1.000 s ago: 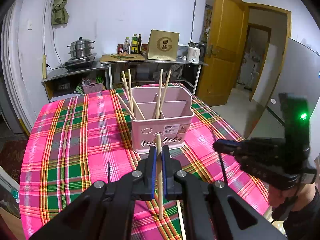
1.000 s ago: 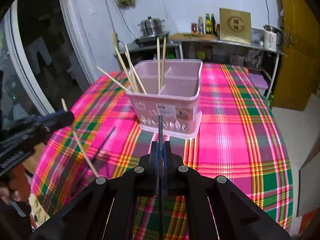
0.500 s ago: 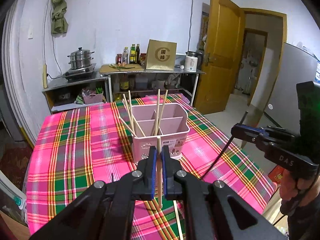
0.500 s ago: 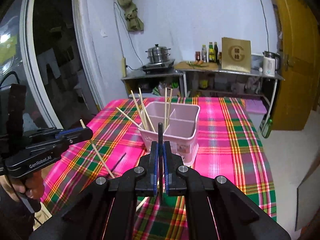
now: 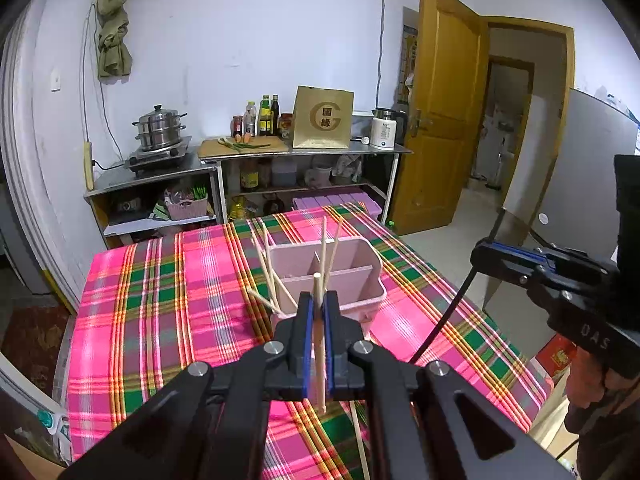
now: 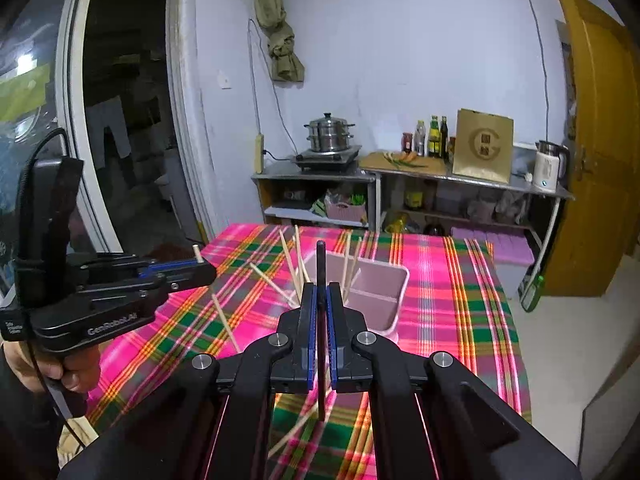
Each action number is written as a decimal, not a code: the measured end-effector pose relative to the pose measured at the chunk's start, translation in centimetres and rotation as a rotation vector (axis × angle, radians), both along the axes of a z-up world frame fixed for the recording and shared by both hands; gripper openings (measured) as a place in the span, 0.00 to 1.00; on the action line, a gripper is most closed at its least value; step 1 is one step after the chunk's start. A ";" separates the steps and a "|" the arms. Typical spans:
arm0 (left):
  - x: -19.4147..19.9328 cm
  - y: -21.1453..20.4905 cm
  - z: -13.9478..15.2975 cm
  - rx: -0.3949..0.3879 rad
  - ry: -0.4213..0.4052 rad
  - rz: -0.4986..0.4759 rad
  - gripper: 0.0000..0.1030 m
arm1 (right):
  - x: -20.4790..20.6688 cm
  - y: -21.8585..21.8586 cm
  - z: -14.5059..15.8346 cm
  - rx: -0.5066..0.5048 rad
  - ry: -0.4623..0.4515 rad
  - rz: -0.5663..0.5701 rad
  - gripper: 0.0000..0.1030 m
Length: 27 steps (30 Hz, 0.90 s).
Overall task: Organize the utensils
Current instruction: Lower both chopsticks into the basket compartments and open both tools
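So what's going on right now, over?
Left gripper shut on wooden chopstick. Right gripper shut on black chopstick. Pink utensil holder ahead, nothing blocking.

left claw (image 5: pixel 316 312): raised, clamped on chopstick | right claw (image 6: pixel 320 304): raised, clamped on dark chopstick

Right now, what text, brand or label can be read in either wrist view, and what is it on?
"GenRobot.AI": side of the left gripper, seen from the right wrist.
"DAS": body of the right gripper, seen from the left wrist.
"G": large logo on the gold box; the small characters inside it are too blurred to read.
Bottle labels: too small to read.
Small white print on the left gripper's end: unreadable.
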State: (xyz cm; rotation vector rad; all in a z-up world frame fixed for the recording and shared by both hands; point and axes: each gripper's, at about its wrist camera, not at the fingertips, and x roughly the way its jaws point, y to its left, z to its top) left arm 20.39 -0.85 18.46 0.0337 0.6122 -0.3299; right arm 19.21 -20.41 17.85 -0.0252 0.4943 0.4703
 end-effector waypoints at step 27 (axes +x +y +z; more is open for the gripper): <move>9.2 -0.3 3.0 -0.014 -0.072 0.047 0.05 | 8.4 1.6 3.3 0.102 -0.089 -0.005 0.04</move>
